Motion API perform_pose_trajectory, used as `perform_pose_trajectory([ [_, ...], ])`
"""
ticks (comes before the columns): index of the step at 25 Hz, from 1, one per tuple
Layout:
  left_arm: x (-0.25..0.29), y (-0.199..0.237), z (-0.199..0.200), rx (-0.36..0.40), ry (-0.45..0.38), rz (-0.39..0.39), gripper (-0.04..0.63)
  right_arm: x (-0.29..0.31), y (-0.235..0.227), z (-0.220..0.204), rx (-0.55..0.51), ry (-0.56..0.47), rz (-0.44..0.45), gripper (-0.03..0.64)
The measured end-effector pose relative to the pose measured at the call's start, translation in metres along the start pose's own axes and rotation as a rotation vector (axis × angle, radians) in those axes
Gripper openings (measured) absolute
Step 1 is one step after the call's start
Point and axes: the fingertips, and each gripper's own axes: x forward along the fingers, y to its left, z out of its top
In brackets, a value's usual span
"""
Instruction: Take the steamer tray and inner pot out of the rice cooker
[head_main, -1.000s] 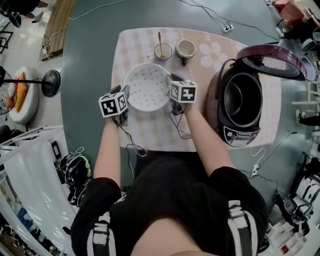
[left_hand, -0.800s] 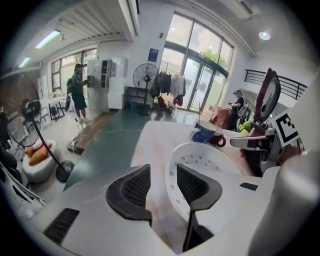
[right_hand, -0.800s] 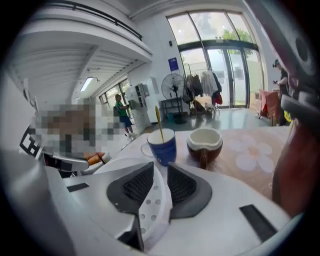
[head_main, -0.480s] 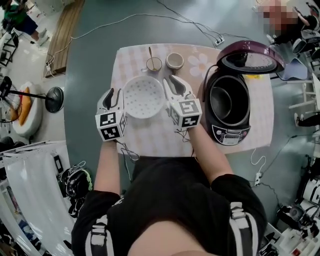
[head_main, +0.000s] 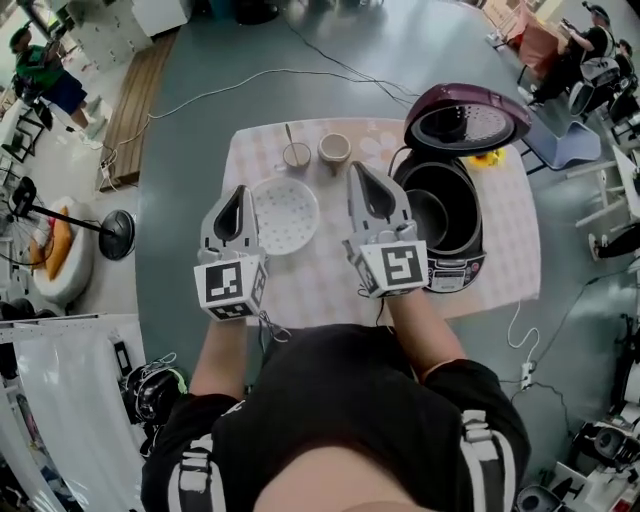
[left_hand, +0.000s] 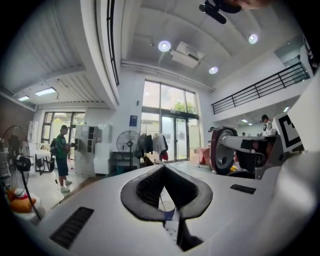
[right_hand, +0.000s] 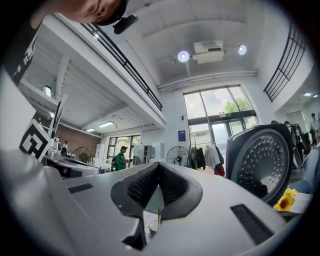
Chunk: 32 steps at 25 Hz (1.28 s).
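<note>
- Two task items sit apart: the tray (head_main: 283, 213) lies on the cloth (head_main: 320, 290), lower than both sets of fingertips and between them.
- Just right of the right fingers, the pot (head_main: 432, 215) sits inside the cooker (head_main: 455, 268).
- Its lid (head_main: 467, 118) stands open beyond the right fingertips.
- Left gripper (head_main: 238, 190): jaws have just been closing, and the pads now meet with nothing between them.
- Right gripper (head_main: 358, 166): the same, closed and empty.
- Two cups (head_main: 334, 148) stand beyond the fingertips, one holding a spoon (head_main: 290, 138).
</note>
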Motion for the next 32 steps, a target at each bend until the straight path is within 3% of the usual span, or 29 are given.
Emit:
perform_pose_trajectory([
  [6, -0.014, -0.034, 0.017, 0.018, -0.025, -0.074, 0.005, -0.032, -0.012, 0.028, -0.071, -0.018, -0.076, 0.0],
  [13, -0.004, -0.081, 0.019, 0.031, -0.02, -0.168, 0.005, -0.07, -0.044, 0.04, -0.079, -0.039, -0.151, 0.0],
  [24, 0.033, -0.182, 0.034, 0.03, -0.007, -0.32, 0.005, -0.14, -0.145, 0.054, -0.111, -0.017, -0.33, 0.0],
  [32, 0.054, -0.257, 0.053, 0.036, 0.001, -0.348, 0.005, -0.192, -0.231, 0.071, -0.111, -0.019, -0.416, 0.0],
])
